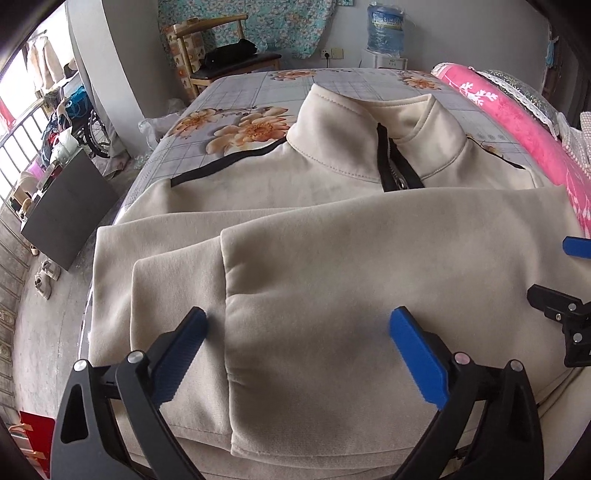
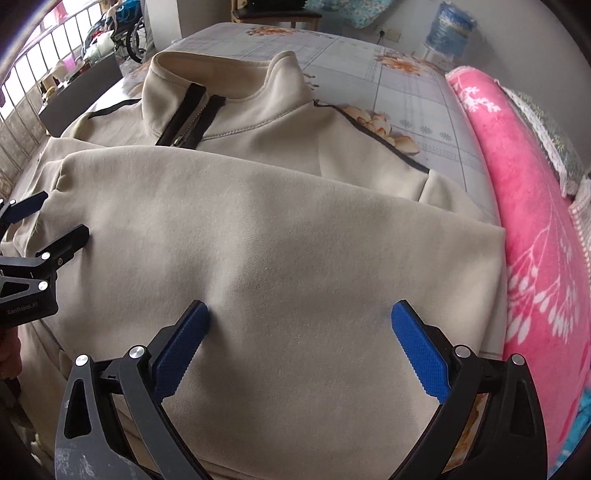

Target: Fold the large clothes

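- Evidently mid-fold: the beige sweatshirt (image 1: 332,236) lies face up on the bed (image 1: 236,92), collar and zip towards the far end; both sleeves appear already laid across the chest, one cuffed sleeve (image 1: 177,280) overlapping the other.
- Left gripper (image 1: 299,347): jaws spread wide, blue pads resting on or just above the folded sleeve, nothing clamped between them.
- Right gripper (image 2: 301,343): likewise wide open, nothing held, over the smooth near panel of fabric.
- Judged remaining: bringing the hem up towards the collar, then squaring the bundle. The hem itself lies below the view, so its condition cannot be told.
- Surface: grey checked sheet with orange flowers; a pink blanket (image 2: 532,206) rolled along the right edge, just beside the garment.
- Room: wooden chair (image 1: 218,51) and a water bottle (image 1: 386,31) beyond the bed; railing and clutter to the left.
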`<control>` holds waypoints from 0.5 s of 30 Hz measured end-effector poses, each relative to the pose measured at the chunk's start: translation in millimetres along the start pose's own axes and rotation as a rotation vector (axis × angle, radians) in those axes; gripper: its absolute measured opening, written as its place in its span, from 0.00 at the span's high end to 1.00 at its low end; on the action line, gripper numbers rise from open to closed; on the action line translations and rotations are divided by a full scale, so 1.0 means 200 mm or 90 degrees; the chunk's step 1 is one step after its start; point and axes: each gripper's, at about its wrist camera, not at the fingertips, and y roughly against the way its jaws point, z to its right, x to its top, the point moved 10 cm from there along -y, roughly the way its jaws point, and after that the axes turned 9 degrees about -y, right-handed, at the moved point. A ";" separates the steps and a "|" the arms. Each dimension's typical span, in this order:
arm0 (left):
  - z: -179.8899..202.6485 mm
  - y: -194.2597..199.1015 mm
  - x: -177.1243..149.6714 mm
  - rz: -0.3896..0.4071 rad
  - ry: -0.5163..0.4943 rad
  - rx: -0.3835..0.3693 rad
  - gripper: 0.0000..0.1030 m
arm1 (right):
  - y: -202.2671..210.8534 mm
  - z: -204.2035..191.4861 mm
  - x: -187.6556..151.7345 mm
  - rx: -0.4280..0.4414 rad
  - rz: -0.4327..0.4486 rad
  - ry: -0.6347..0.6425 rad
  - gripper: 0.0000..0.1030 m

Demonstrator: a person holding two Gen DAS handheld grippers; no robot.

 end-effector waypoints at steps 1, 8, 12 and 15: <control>0.00 0.00 0.00 0.000 0.003 -0.002 0.05 | -0.01 0.00 0.00 0.018 -0.012 -0.015 0.08; 0.00 0.00 -0.01 -0.004 0.010 -0.004 0.05 | -0.02 0.00 -0.01 0.040 -0.024 -0.015 0.08; 0.00 -0.01 0.00 -0.006 0.014 -0.005 0.05 | -0.02 0.00 -0.02 0.047 -0.023 -0.016 0.08; 0.00 0.00 0.00 0.003 0.017 -0.007 0.05 | -0.01 0.00 -0.03 0.051 -0.010 -0.007 0.08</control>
